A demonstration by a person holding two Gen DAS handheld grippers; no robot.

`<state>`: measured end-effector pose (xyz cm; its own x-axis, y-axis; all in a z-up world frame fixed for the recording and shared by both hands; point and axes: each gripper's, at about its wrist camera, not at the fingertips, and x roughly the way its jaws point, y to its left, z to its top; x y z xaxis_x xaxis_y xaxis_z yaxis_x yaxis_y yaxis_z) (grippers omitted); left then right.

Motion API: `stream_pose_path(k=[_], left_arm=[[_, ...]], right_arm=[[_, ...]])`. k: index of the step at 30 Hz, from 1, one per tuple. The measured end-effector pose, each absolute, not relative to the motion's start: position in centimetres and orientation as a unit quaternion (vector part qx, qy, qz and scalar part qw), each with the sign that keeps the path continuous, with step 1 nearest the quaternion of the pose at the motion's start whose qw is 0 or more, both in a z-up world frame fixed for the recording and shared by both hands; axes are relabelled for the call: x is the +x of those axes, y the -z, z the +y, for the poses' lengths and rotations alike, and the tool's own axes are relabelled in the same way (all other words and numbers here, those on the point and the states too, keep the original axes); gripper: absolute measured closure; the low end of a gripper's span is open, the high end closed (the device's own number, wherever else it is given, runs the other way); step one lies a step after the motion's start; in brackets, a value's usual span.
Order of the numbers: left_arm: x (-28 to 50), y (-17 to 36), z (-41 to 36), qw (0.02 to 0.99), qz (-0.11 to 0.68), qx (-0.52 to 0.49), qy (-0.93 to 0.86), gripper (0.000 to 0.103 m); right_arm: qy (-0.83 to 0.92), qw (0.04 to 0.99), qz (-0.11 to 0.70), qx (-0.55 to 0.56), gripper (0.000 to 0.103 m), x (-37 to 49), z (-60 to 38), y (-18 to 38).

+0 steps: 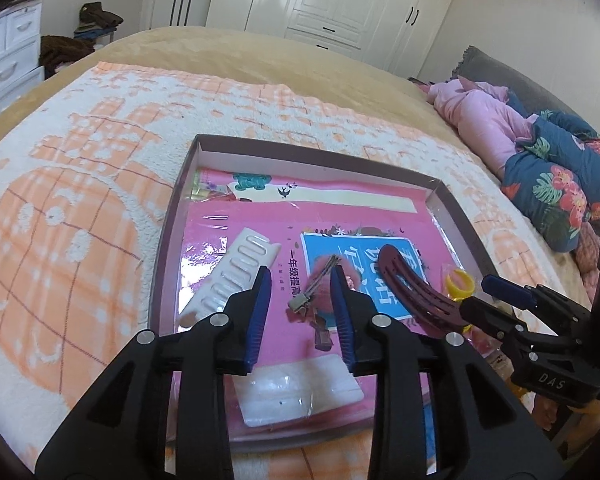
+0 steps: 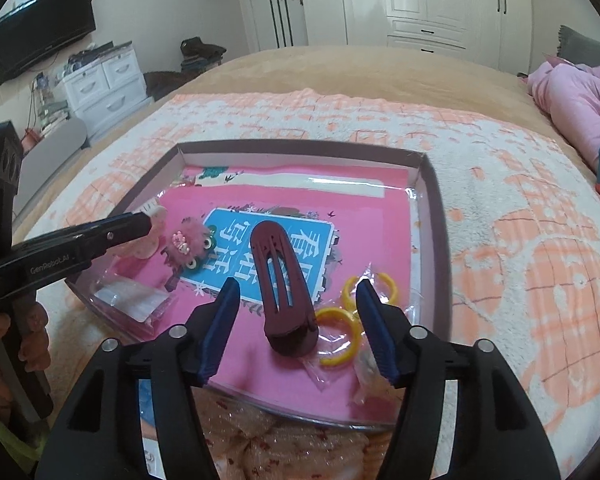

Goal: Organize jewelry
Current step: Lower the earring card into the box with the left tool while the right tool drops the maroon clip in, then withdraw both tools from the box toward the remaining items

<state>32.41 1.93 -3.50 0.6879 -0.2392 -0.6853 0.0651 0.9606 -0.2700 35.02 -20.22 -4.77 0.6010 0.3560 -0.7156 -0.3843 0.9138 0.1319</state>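
Observation:
A shallow box (image 1: 171,216) (image 2: 434,208) lies on the bed with a pink book as its floor. My left gripper (image 1: 298,280) is open above the book. A pink fluffy hair clip (image 1: 314,286) (image 2: 188,242) lies between its blue fingers, and the pads do not press on it. My right gripper (image 2: 298,285) is open too. A dark red hair clip (image 2: 284,276) (image 1: 416,288) lies flat between its fingers, untouched. Yellow rings (image 2: 335,338) (image 1: 460,285) in clear wrap sit beside the right finger. In each view the other gripper shows at the edge: the right gripper (image 1: 490,294), the left gripper (image 2: 148,220).
A white plastic insert (image 1: 236,276) and a clear packet (image 1: 296,396) lie in the box near the left gripper. An orange-and-white blanket (image 1: 80,208) surrounds the box. Pink clothing (image 1: 480,116) and floral bedding (image 1: 556,188) lie to the right. A hand (image 2: 0,340) holds the left gripper's handle.

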Motion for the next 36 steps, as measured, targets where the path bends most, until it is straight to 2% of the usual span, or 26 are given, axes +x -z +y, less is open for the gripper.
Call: stream_pose_path(k=[10,12,18,21,36], left_arm=[[29.4,1.9,0.8,0.925,0.359,-0.096,0.081,0.047],[28.9,1.7,0.6,0.927,0.353,-0.093,0.080,0.035],[27.1,0.7,0.3,0.936,0.334,-0.079,0.076,0.016],[26.6,0.5,0.2,0.938,0.329,-0.077,0.076,0.012],[23.6,-0.7,-0.1,0.946,0.304,-0.074,0.083,0.011]], right_arm=[[-0.187,0.910,0.370,-0.007,0.025,33.4,-22.0,3.1],[-0.184,0.913,0.365,-0.005,0.022,33.0,-22.3,2.7],[-0.174,0.921,0.349,-0.002,0.020,32.1,-23.2,1.8],[-0.172,0.924,0.342,-0.003,0.020,31.5,-23.5,1.5],[-0.162,0.937,0.309,-0.010,0.020,28.4,-24.7,0.3]])
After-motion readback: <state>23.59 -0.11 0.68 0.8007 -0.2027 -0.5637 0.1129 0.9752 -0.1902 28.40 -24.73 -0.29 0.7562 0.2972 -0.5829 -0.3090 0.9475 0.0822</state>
